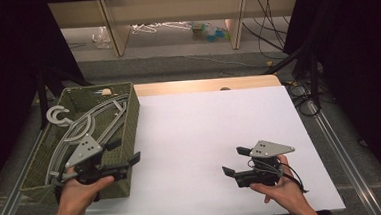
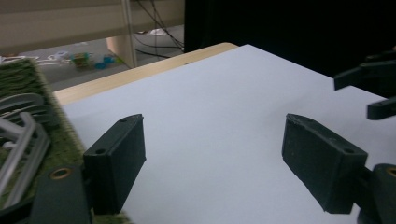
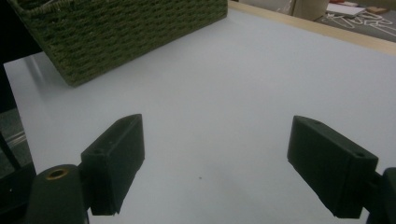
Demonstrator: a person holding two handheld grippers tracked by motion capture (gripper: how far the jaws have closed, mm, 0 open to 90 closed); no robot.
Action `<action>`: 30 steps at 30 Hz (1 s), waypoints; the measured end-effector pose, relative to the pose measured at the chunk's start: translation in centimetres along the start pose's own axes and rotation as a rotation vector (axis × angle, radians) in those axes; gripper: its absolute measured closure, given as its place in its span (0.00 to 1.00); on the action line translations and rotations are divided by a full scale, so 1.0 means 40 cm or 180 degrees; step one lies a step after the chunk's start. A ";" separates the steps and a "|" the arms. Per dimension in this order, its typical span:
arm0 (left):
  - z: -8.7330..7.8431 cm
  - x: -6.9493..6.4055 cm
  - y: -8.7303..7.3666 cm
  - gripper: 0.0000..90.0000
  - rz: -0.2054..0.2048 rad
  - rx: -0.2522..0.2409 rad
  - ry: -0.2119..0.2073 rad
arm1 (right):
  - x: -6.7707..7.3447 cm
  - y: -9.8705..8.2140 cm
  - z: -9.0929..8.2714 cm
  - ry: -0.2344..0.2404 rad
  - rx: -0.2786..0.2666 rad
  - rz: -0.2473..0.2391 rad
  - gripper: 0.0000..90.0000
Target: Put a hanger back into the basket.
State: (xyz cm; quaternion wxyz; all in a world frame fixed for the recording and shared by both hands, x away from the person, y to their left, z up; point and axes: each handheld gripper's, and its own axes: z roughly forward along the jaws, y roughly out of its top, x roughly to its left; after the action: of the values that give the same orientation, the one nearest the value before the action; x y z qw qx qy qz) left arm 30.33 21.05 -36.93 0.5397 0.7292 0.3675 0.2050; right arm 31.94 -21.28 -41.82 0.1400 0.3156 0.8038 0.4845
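Note:
A green woven basket (image 1: 130,122) stands at the table's left and holds grey plastic hangers (image 1: 87,125). My left gripper (image 1: 125,150) hovers at the basket's near right corner, jaws wide apart with nothing between them. In the left gripper view its jaws frame bare white table, with the basket's rim (image 2: 65,144) and the hangers (image 2: 21,140) at the left. My right gripper (image 1: 236,161) rests low at the table's near right, open and empty, pointing left. In the right gripper view the basket's wall (image 3: 116,32) lies ahead at the upper left.
A white sheet (image 1: 205,136) covers the table, with a wooden strip (image 1: 202,85) along its far edge. Beyond the table are wooden furniture legs, cables and small clutter (image 1: 209,32) on the floor. Dark curtains flank both sides.

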 end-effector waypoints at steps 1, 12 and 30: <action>0.001 -0.011 -0.005 0.24 0.0038 -0.0009 -0.0024 | 0.001 -0.003 -0.006 -0.0017 -0.0036 0.0010 0.21; 0.025 -0.099 -0.084 0.24 0.0216 0.0016 -0.0245 | 0.018 -0.043 -0.046 -0.0077 -0.0203 0.0073 0.20; 0.035 -0.094 -0.148 0.21 0.0219 0.0009 -0.0259 | 0.047 -0.085 -0.079 -0.0088 -0.0177 0.0003 0.19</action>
State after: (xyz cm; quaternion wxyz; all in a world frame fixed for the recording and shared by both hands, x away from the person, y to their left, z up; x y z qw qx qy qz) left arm 27.01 18.19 -42.58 0.5458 0.7499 0.3202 0.1931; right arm 27.55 -23.38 -43.05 0.1597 0.3185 0.7878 0.5023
